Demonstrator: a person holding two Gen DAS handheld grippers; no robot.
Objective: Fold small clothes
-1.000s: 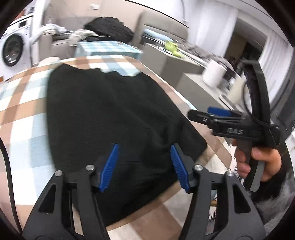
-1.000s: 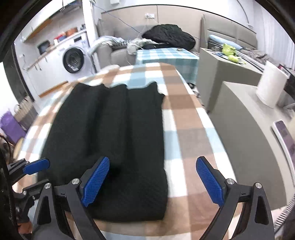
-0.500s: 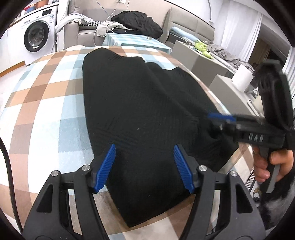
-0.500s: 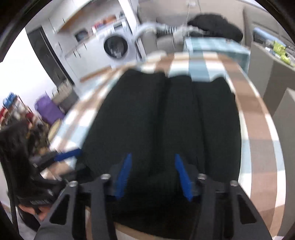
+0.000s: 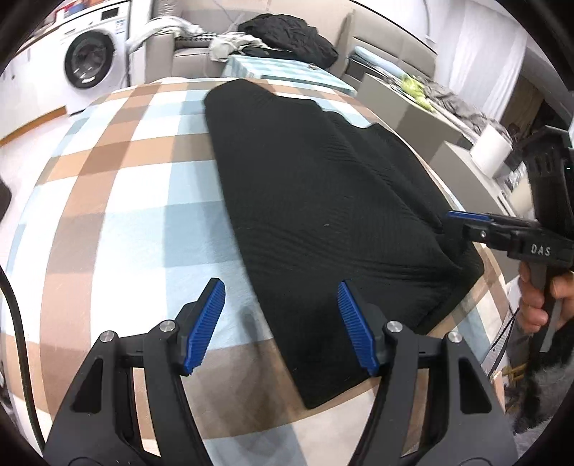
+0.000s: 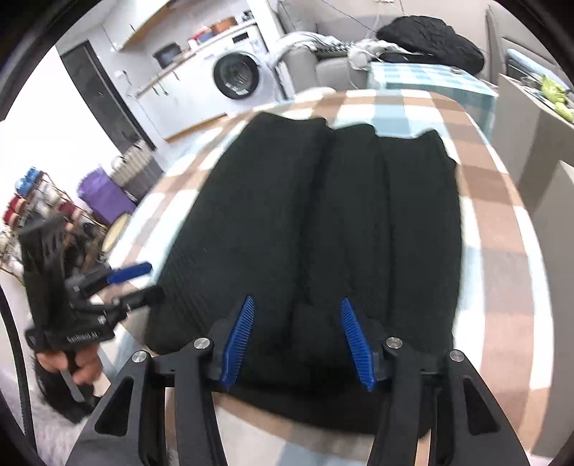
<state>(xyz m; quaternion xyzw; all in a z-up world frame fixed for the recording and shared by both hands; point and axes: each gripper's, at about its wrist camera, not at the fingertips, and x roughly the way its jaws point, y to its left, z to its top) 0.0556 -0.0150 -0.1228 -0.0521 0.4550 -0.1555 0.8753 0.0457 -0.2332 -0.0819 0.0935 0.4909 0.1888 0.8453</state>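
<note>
A black knit garment lies flat on the checkered table, with lengthwise folds running away from me. My left gripper is open and hovers over the garment's near left edge, one pad above the tablecloth and the other above the cloth. In the right wrist view the garment fills the middle. My right gripper hangs over its near hem; the jaws are opening, and a ridge of cloth lies between the pads without being squeezed. Each gripper also shows in the other's view: right gripper, left gripper.
A washing machine stands at the back left. A sofa carries a black clothes pile, with a small checkered table in front of it. Grey cabinets with a white roll flank the table's right edge. A purple bin sits left.
My left gripper slid left, from over the garment's middle to its left edge. My right gripper swung left onto the near hem and its jaws narrowed greatly.
</note>
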